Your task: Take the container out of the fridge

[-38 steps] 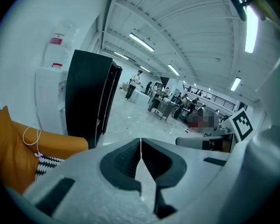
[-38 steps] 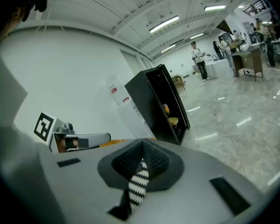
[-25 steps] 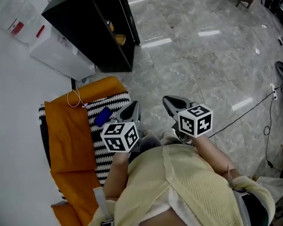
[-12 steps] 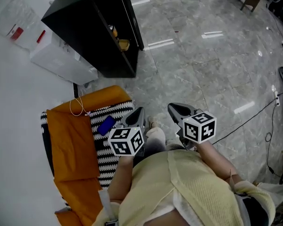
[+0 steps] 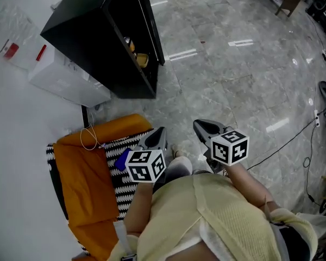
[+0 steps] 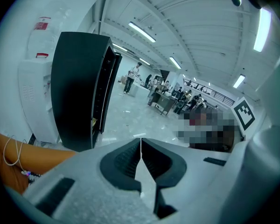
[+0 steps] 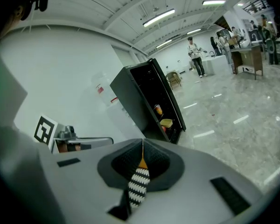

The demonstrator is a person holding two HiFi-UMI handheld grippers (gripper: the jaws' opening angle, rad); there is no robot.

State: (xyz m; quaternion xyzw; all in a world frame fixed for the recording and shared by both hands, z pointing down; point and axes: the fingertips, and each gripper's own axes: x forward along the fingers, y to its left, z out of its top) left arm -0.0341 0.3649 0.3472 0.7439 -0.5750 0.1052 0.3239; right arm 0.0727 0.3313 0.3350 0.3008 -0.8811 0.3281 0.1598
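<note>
White unit (image 5: 65, 78) sits far ahead-left of both tools, touching the fridge's left side. The black fridge (image 5: 95, 39) is ahead and left of the left gripper, well apart from it, with shelves showing at its front. The yellow container (image 5: 143, 60) is on a lower shelf inside the fridge, and a can (image 5: 129, 41) is on the shelf above it; neither tool is near them. An orange seat (image 5: 84, 173) lies directly left of the left gripper, with a striped cushion (image 5: 115, 184) on it beside that tool. A blue item (image 5: 120, 160) rests on the cushion just left of the marker cube, and a white cord (image 5: 88, 140) loops on the orange part. The left gripper (image 5: 155, 138) is held low in front of the person's body, pointing ahead; its jaws are together, tips meeting, with nothing between them and only grey floor (image 5: 233, 75) showing behind them. The right gripper (image 5: 205, 128) is just right of the left one, apart from it and pointing the same way; its jaws are also together and empty, and its view shows the striped cushion through the gap behind the tips. A black cable (image 5: 285, 128) runs on the floor right of the right gripper, well apart.
</note>
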